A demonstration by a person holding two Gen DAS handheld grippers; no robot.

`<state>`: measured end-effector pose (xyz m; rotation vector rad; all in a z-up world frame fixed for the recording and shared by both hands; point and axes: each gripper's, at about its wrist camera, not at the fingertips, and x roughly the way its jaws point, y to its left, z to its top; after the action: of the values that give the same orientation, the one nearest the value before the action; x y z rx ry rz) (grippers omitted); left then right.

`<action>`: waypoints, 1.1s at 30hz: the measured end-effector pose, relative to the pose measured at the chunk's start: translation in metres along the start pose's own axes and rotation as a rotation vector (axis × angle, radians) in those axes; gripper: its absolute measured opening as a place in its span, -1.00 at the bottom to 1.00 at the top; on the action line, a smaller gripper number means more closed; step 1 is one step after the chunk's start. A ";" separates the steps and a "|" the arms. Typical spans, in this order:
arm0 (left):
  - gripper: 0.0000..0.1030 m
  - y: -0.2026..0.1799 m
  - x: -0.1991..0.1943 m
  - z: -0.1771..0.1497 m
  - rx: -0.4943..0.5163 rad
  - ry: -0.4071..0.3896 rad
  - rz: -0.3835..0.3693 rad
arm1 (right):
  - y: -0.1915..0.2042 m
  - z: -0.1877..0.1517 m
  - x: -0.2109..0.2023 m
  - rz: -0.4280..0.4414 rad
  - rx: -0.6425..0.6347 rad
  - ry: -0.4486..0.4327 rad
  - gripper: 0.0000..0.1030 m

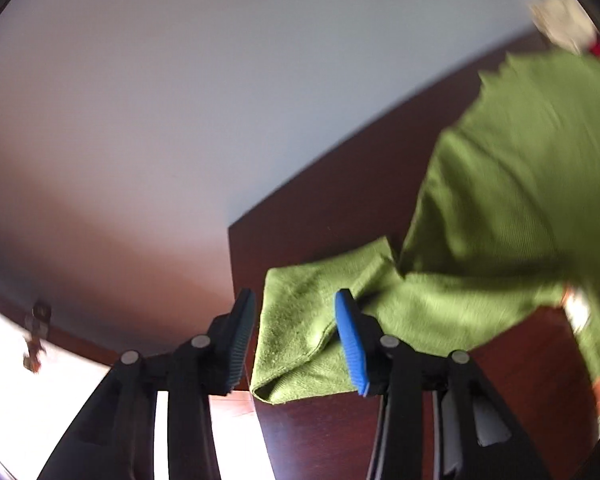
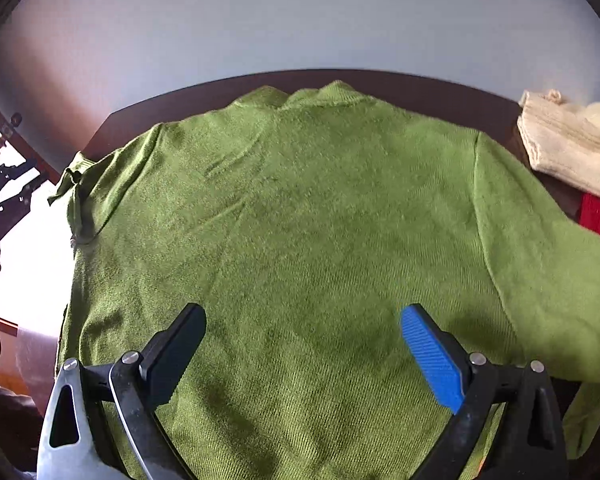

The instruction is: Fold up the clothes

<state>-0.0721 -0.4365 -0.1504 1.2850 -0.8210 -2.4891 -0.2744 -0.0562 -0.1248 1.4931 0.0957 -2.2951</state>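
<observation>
the green knit sweater [image 2: 300, 220] lies spread flat on the dark wood table [image 2: 420, 88] — soft, limp, light. both grippers spread, empty: left gripper [image 1: 296, 340] at the sleeve cuff [image 1: 300, 320], right gripper [image 2: 304, 348] above the body — pinch cuff or hem.

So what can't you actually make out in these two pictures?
- Green sweater: its hem, in the right wrist view, is cut off by the lower edge and the right gripper, jaws open.
- Cream knit item and the red thing under it: cut by the right edge there; blurred in the left wrist view.
- Sleeve: the left gripper has jaws apart around it; contact unclear.
</observation>
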 end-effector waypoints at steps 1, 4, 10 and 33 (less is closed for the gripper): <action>-0.18 -0.004 0.006 -0.002 0.046 0.005 -0.014 | 0.000 -0.001 0.003 0.000 0.009 0.011 0.94; -0.17 -0.017 0.005 -0.002 0.161 -0.045 -0.049 | 0.001 -0.005 0.009 -0.004 0.016 0.034 0.94; -0.09 -0.041 0.023 0.002 0.363 -0.075 -0.119 | 0.004 -0.011 0.009 -0.024 0.013 0.041 0.94; -0.89 0.138 -0.016 -0.069 -0.704 -0.148 -0.371 | 0.015 -0.015 0.016 -0.025 0.028 0.098 0.94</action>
<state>-0.0149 -0.5683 -0.0930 1.0579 0.3122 -2.7717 -0.2617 -0.0702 -0.1431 1.6272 0.1101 -2.2513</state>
